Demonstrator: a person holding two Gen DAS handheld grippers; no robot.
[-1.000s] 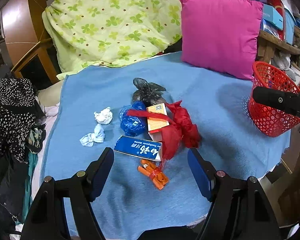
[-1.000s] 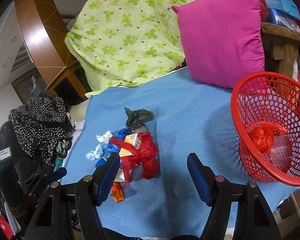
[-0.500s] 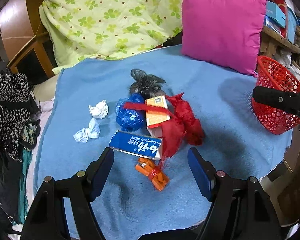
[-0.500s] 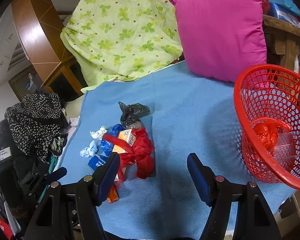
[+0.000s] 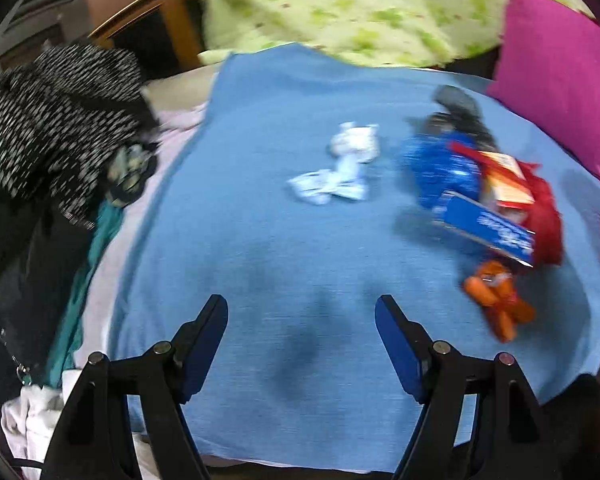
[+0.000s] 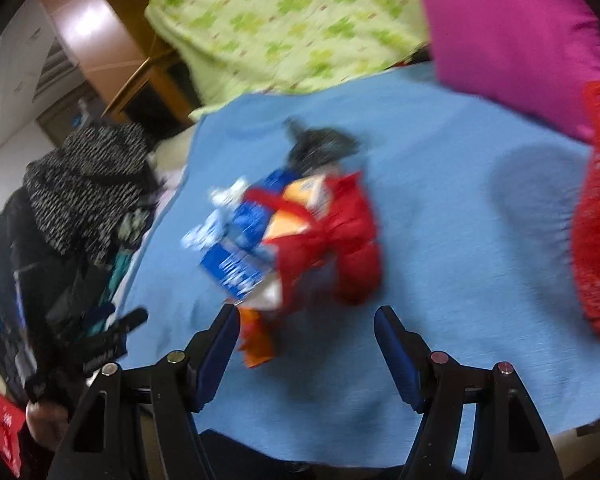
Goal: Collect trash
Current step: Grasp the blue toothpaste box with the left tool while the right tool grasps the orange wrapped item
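Left gripper (image 5: pixel 301 316) swung left; blurred trash pile (image 5: pixel 480 196)

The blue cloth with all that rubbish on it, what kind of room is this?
Most likely a bedroom, somewhat cluttered. The blue blanket seems spread over a bed, with a green clover-print quilt and a magenta pillow heaped at its far end, and a pile of clothes beside it.

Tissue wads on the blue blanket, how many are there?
2. One white wad sits left of the blue bag; a bluish one lies just in front of it. More may hide under the pile.
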